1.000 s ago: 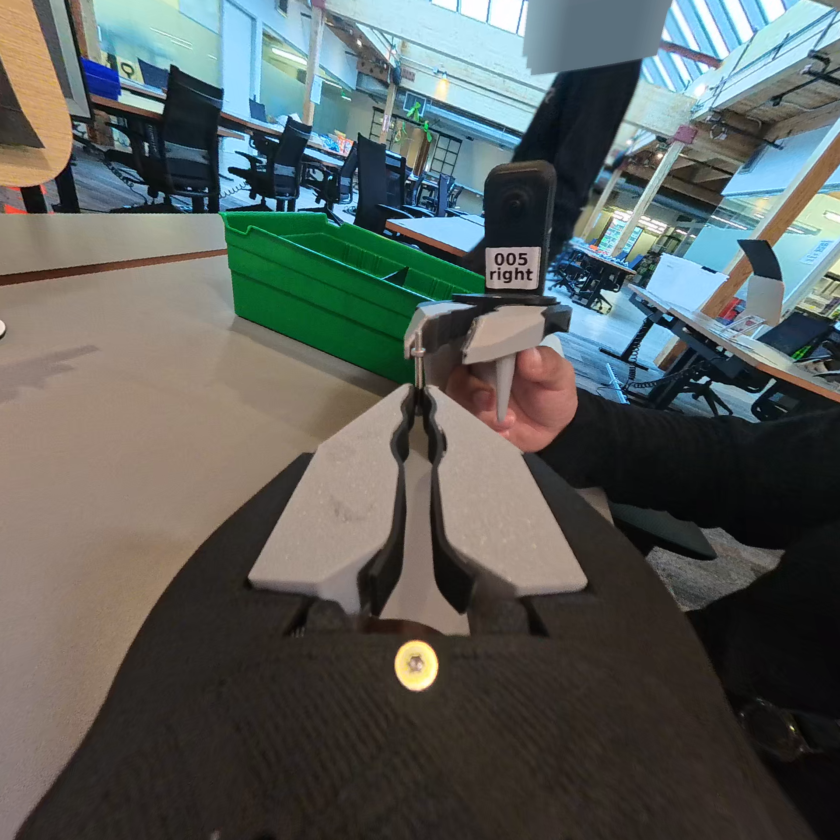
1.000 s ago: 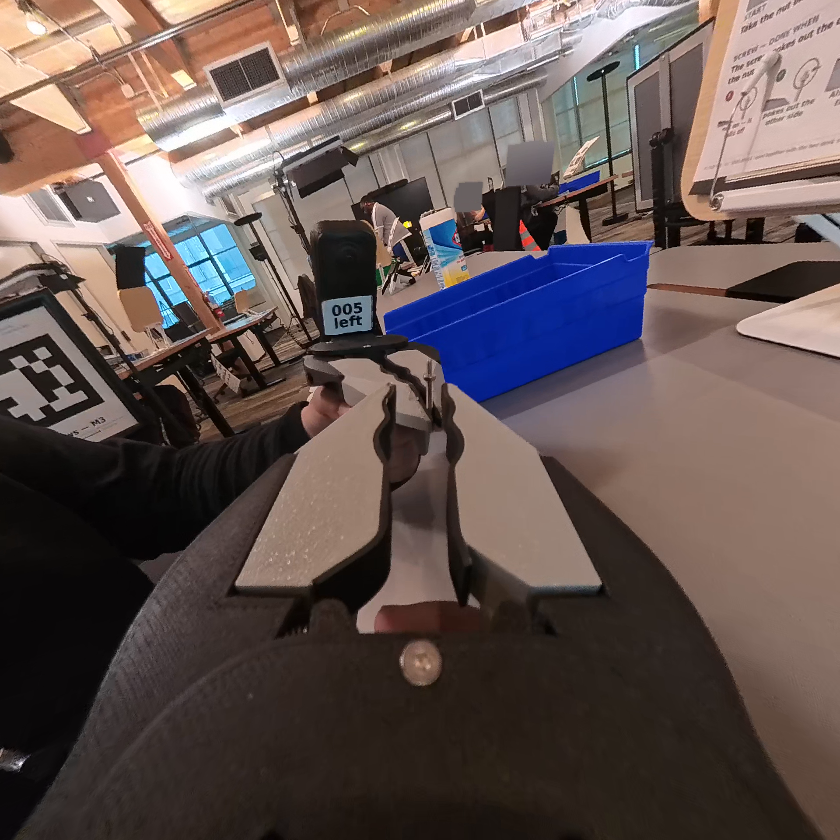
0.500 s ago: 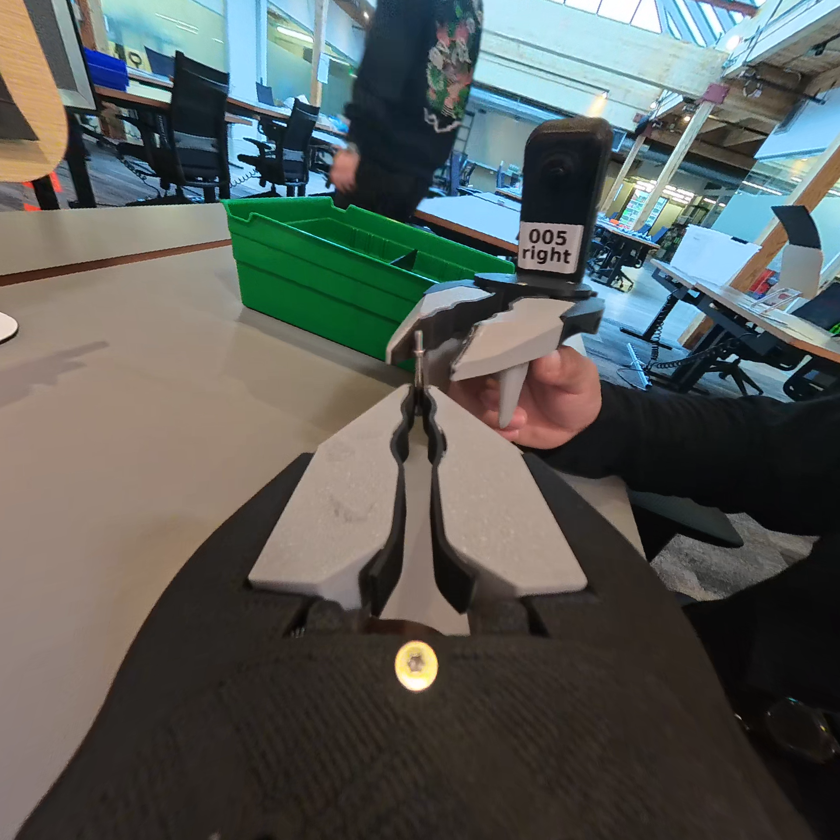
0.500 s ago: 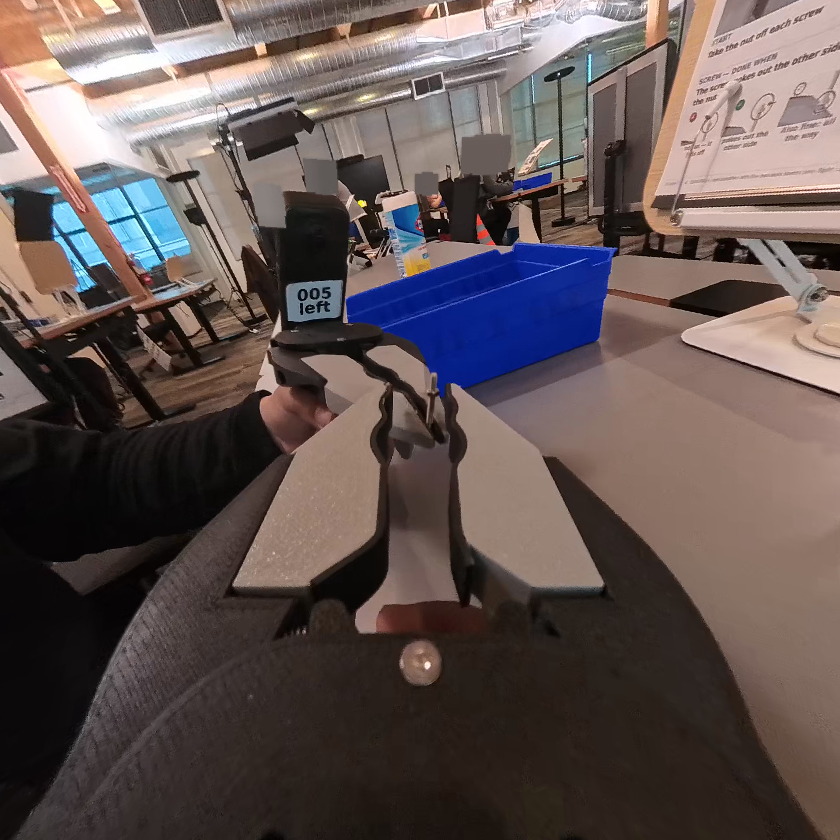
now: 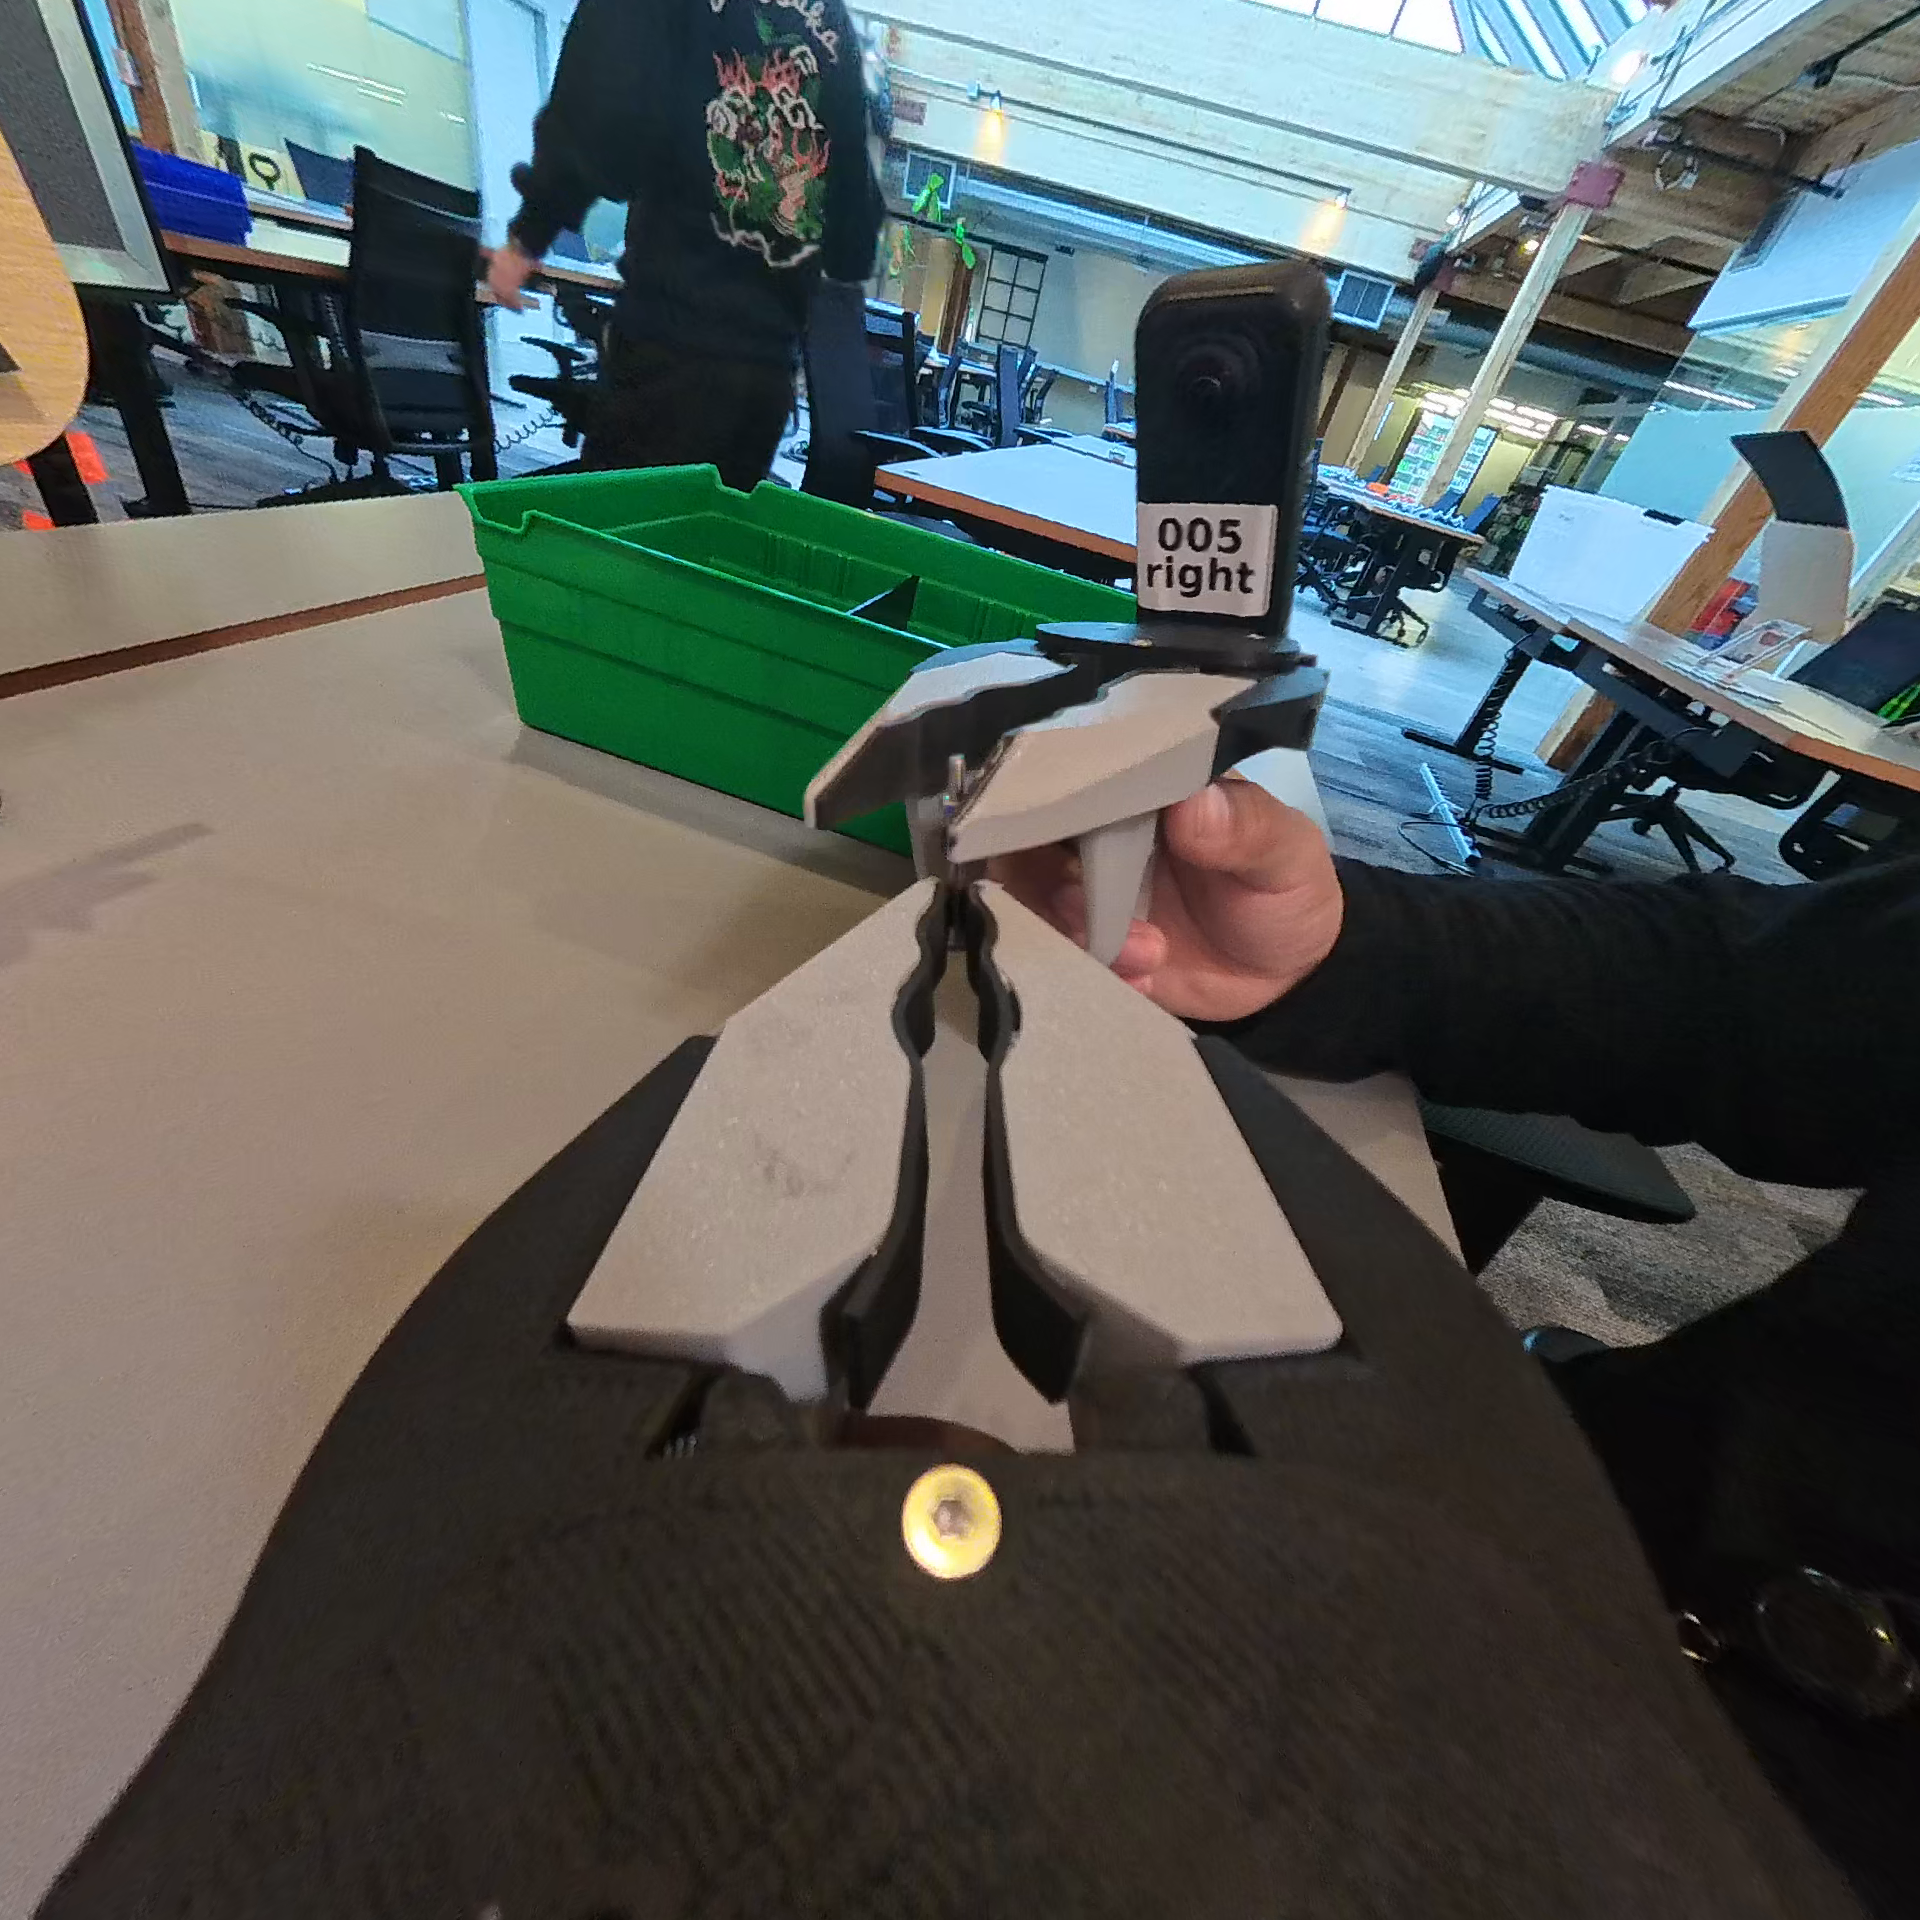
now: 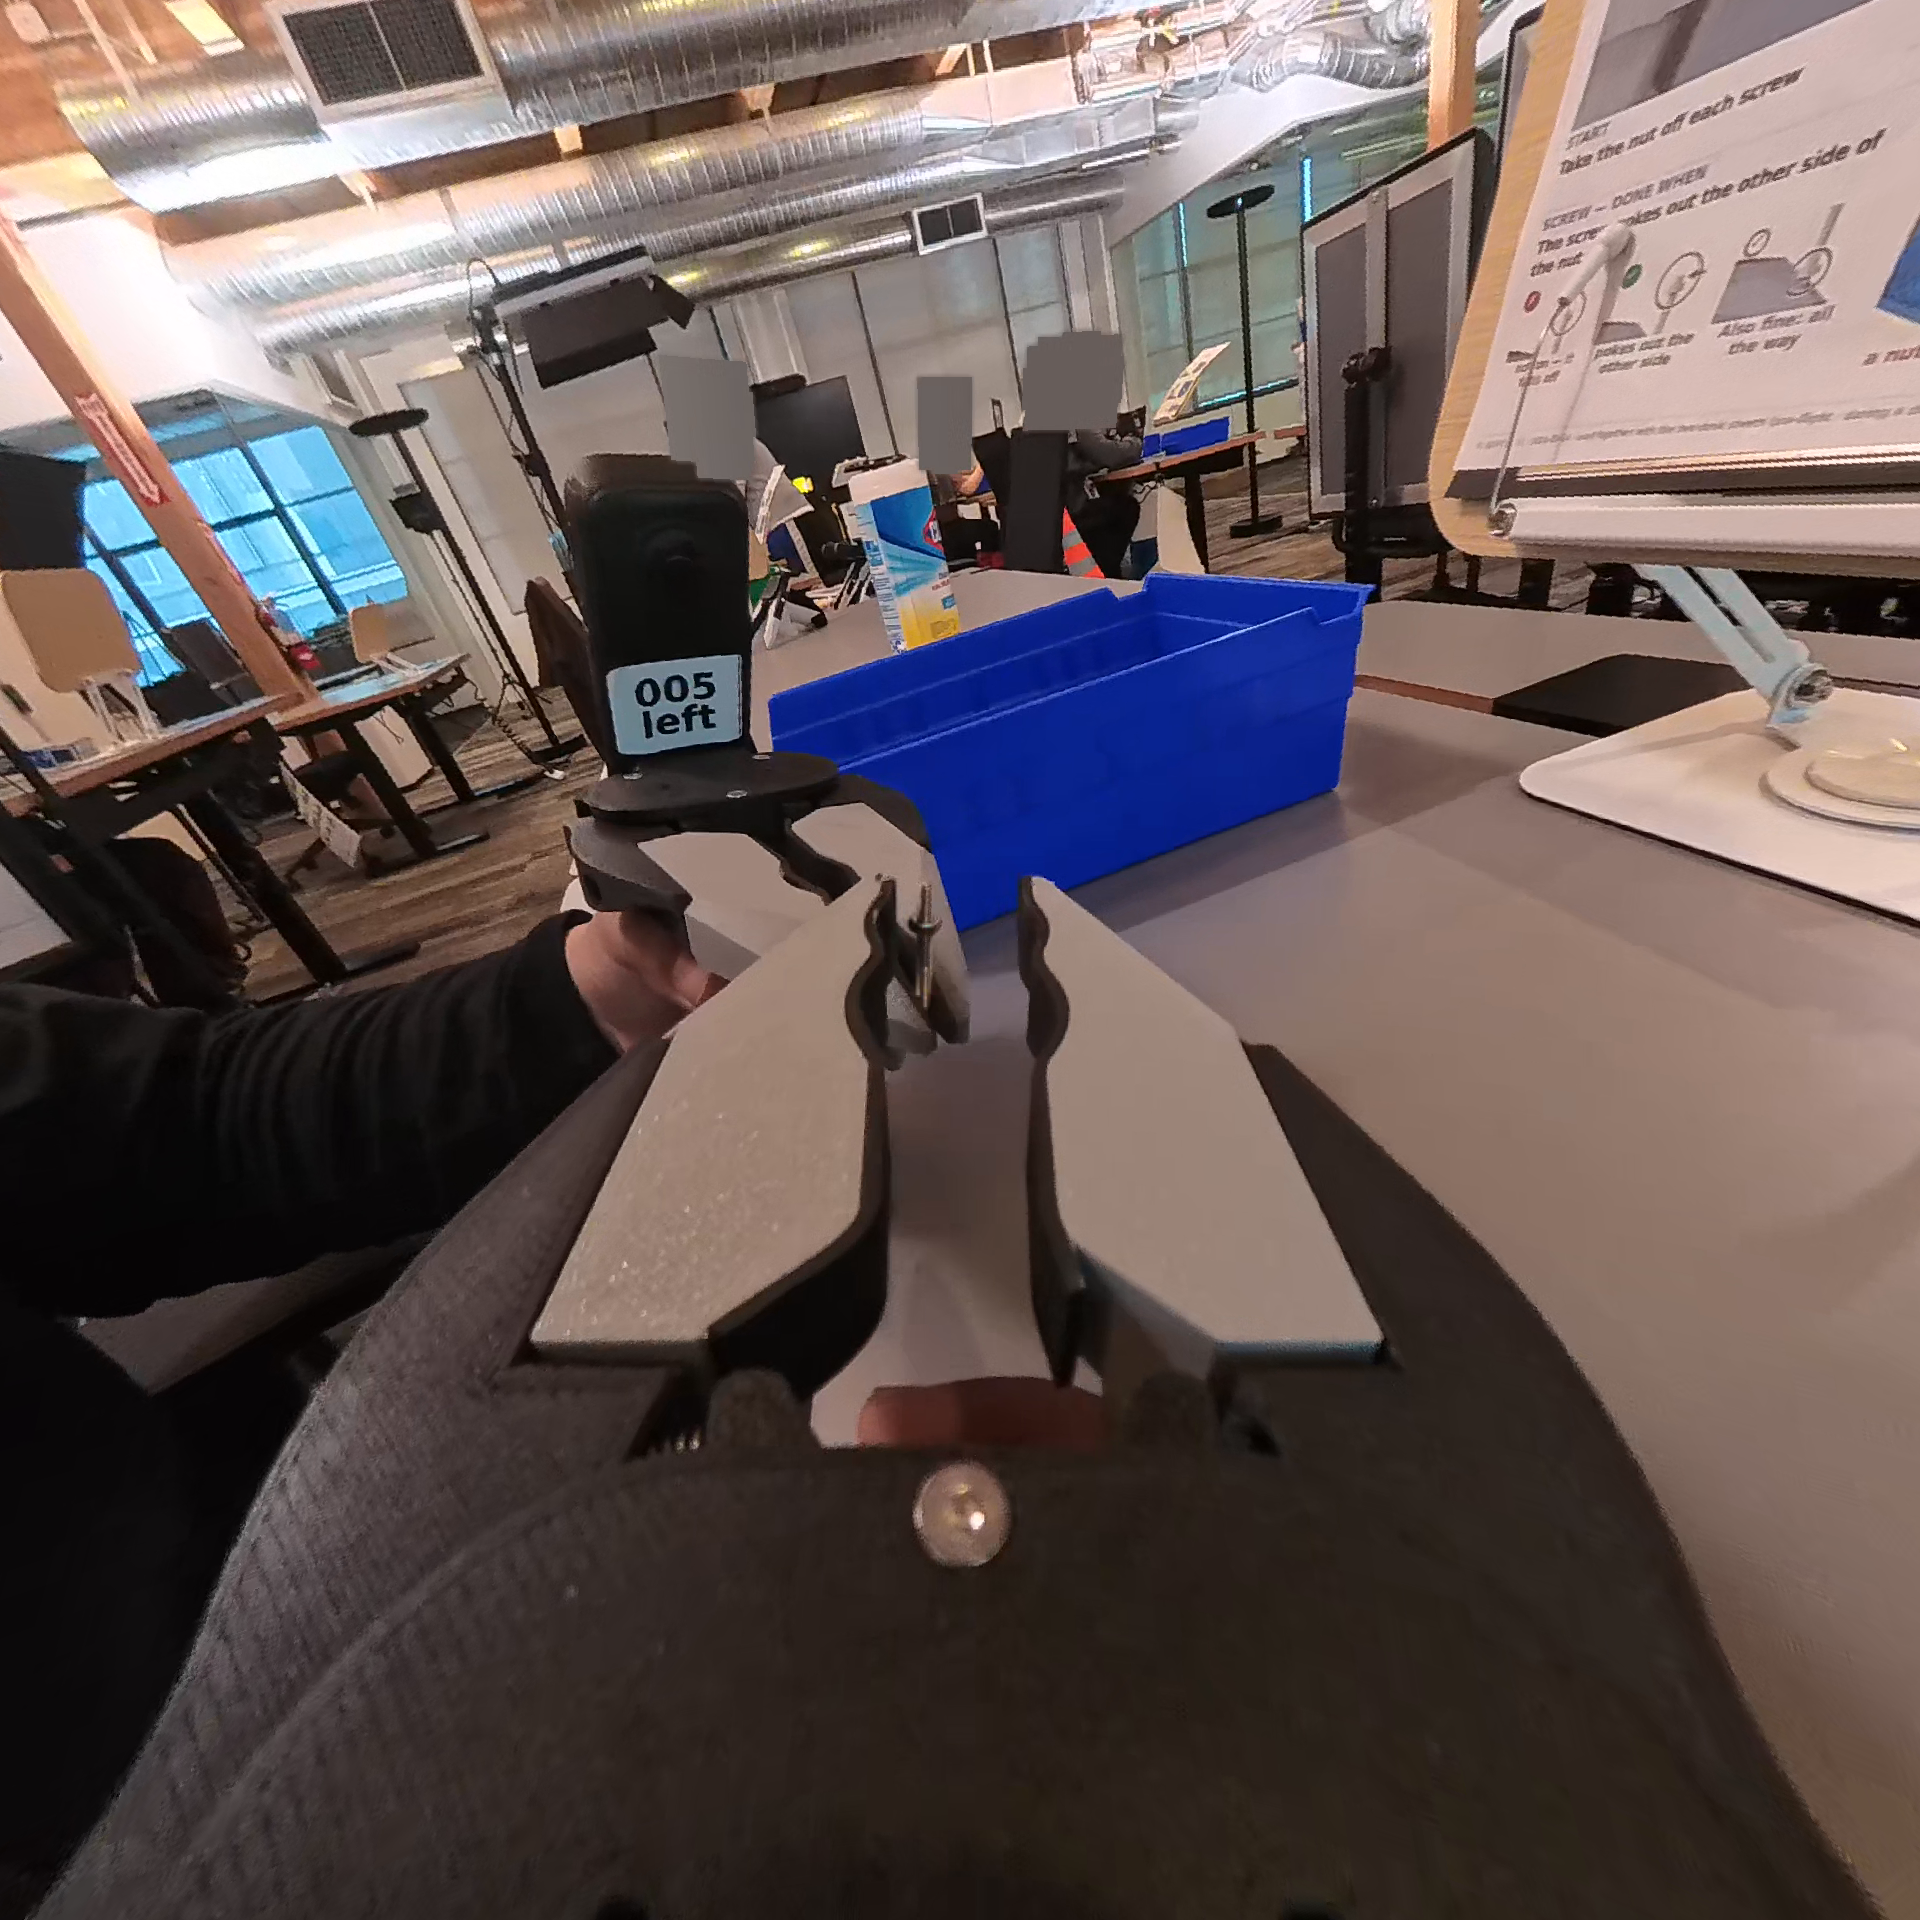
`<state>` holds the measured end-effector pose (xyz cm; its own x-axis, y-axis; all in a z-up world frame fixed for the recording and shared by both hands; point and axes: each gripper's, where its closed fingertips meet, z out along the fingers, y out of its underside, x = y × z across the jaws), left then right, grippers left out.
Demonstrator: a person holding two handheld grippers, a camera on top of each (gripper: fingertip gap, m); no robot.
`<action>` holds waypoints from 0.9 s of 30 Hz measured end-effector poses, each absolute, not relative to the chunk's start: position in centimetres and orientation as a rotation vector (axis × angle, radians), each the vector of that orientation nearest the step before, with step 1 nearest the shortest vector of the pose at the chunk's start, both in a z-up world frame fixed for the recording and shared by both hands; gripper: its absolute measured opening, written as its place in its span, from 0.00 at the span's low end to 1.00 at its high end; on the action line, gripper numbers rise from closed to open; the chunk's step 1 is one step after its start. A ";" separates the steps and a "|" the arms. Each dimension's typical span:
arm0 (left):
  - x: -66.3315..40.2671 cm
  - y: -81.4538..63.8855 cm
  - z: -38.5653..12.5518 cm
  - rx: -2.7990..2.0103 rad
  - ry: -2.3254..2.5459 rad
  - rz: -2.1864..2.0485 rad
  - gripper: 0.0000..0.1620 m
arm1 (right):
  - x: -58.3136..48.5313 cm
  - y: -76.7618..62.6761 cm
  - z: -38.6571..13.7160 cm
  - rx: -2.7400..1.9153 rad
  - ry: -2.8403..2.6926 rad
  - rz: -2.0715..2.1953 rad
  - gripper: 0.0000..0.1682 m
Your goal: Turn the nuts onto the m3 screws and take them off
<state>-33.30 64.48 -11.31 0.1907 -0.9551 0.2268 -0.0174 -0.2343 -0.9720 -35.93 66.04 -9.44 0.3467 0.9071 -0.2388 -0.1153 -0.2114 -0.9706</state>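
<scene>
A thin M3 screw [image 5: 951, 821] stands upright, held by its lower end in my left gripper [image 5: 951, 899], which is shut on it above the table edge. A small nut [image 6: 921, 921] sits near the screw's top. My right gripper [image 6: 953, 894] is open. Its fingers stand on either side of the screw [image 6: 927, 966], and the left finger is close to it. In the left wrist view the right gripper [image 5: 904, 826] faces me with its jaws apart around the screw's top. The left gripper [image 6: 940, 1023] also shows in the right wrist view.
A green bin [image 5: 727, 623] stands on the grey table [image 5: 312, 935] behind the grippers. A blue bin [image 6: 1081, 748] stands on the other side, with a white stand [image 6: 1714, 790] holding an instruction sheet to its right. A person [image 5: 717, 239] walks behind the green bin. Only a small space, under 4 cm, lies between the two pairs of fingers.
My right gripper has opened; its fingers were close on the screw's top before and now stand apart. The left gripper still holds the screw. The person in the background has walked left.
</scene>
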 end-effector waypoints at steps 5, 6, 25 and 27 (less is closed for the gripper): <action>-33.4 64.5 -11.2 -1.485 0.978 -1.200 0.00 | -35.9 66.2 -9.7 -1.477 -0.780 1.070 0.11; -33.4 64.5 -11.2 -1.487 0.978 -1.198 0.00 | -35.8 66.2 -9.7 -1.478 -0.786 1.063 0.12; -33.8 64.3 -10.1 -1.440 0.946 -1.252 0.00 | -35.2 65.7 -8.9 -1.431 -0.789 1.116 0.12; -34.1 64.3 -9.6 -1.425 0.920 -1.289 0.00 | -34.8 65.9 -8.6 -1.425 -0.768 1.121 0.11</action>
